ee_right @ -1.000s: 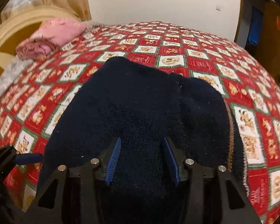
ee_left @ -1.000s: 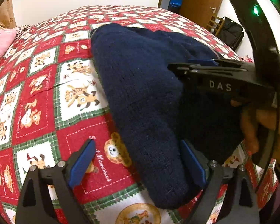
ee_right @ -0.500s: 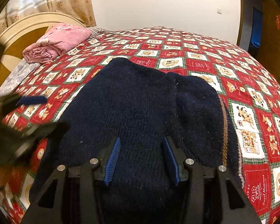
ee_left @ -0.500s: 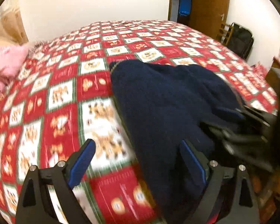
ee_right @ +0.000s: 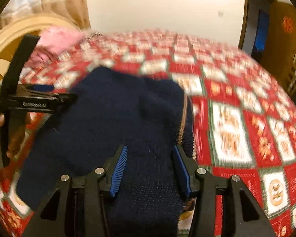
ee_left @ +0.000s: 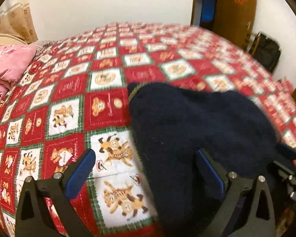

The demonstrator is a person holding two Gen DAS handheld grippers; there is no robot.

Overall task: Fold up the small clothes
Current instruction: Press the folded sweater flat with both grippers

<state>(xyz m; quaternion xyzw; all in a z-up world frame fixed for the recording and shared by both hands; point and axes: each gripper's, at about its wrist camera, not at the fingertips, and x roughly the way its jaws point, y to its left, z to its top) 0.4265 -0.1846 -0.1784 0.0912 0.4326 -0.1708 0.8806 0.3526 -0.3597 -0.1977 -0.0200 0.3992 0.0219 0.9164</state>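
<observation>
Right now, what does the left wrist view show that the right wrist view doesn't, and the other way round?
Only the left wrist view: a dark bag by the wall, and the left gripper from behind, its jaws opening over the sweater's edge and the bedspread.

Only the right wrist view: the curved headboard, the sweater's tan-striped edge, and a hand holding the left gripper.

Both: the navy sweater, the red checked bedspread, pink bedding, the wooden door.
</observation>
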